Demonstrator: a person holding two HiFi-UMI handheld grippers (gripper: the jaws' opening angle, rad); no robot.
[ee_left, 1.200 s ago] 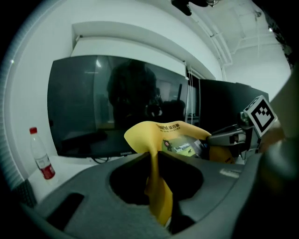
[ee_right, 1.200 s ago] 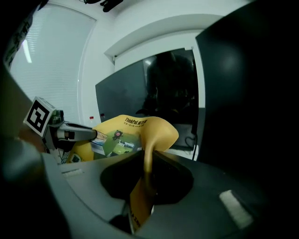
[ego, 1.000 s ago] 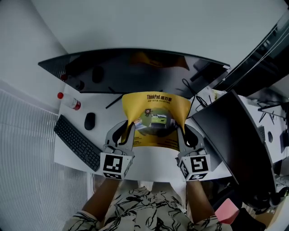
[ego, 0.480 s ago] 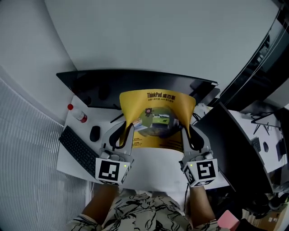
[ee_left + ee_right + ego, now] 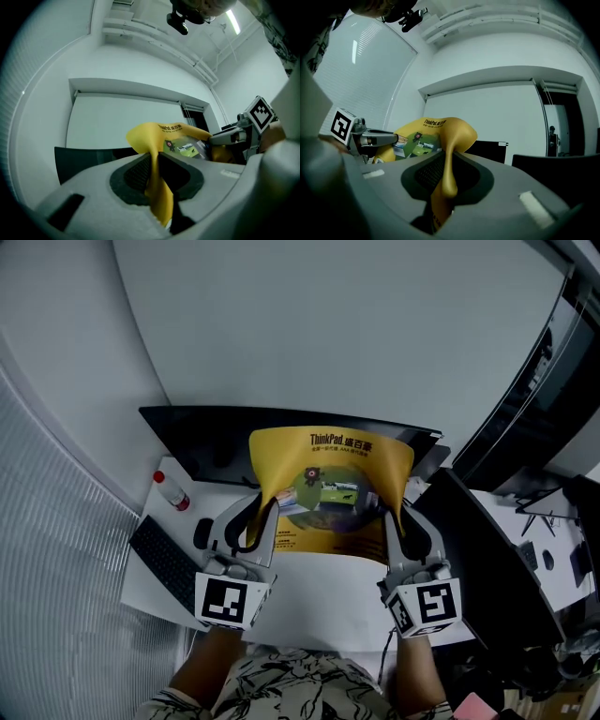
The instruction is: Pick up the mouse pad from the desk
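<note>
Up above the desk, right of one bottle, one keyboard and one mouse, the left gripper clamped one corner of the single yellow mouse pad, which sagged crosswise, lettered edge pointing away towards the monitor, while the right gripper pinched the other corner.

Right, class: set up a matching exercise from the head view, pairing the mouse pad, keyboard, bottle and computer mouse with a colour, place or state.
Things:
1. mouse pad
2. keyboard
3. bottle
4. computer mouse

Descriptions:
A. clear, red cap
B. yellow, held up by two edges
C. long, black, far left
D. small dark oval beside the keyboard

Pairs: 1-B, 2-C, 3-A, 4-D
</note>
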